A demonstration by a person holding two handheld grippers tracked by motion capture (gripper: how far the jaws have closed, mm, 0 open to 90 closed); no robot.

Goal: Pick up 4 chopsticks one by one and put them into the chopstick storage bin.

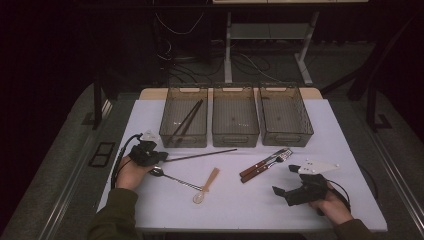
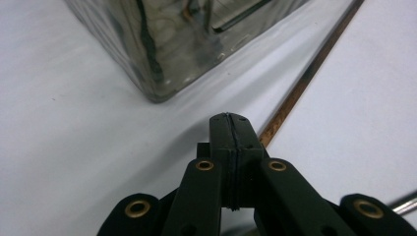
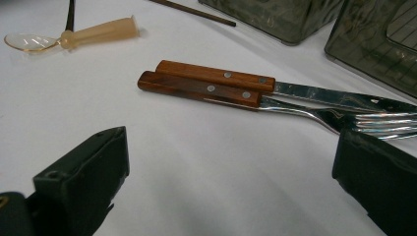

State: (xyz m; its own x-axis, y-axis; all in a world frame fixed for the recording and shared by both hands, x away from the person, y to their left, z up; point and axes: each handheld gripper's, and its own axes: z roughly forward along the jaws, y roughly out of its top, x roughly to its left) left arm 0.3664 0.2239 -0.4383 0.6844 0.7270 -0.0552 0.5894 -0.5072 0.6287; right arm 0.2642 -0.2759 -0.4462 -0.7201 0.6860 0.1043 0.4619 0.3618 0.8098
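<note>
Partly hidden: the near end of the chopstick (image 2: pixel 305 78) vanishes behind the left gripper (image 2: pixel 230 120) in the left gripper view, so whether the pinched-together jaws actually trap it cannot be told. Jaws there are pressed flat, no gap between them. Chopstick's far end runs off the top edge of that view.

From the high view, the left gripper (image 1: pixel 150 156) sits near the table's (image 1: pixel 320 125) left edge, in front of the left bin (image 1: pixel 184 123). Chopstick (image 1: pixel 200 155) starts at the gripper tip and lies long-axis roughly parallel to the front edge, pointing toward the right edge, slightly tilted toward the bins. Two more chopsticks (image 1: pixel 186 121) lie slanted inside the left bin; dim light makes them hard to separate.

Metal spoon (image 1: pixel 172 178) lies just in front of the left hand (image 1: pixel 129 174), its bowl half covered by it. Plastic spoon (image 1: pixel 206 185) is beside it, toward the front edge.

Right gripper (image 1: pixel 284 180) rests near the front right corner, jaws spread wide, holding nothing. Knife (image 3: pixel 275 84) and fork (image 3: pixel 275 101) lie side by side just beyond it, wooden handles toward the front edge; fork tines are partly covered by one jaw in the right gripper view.
</note>
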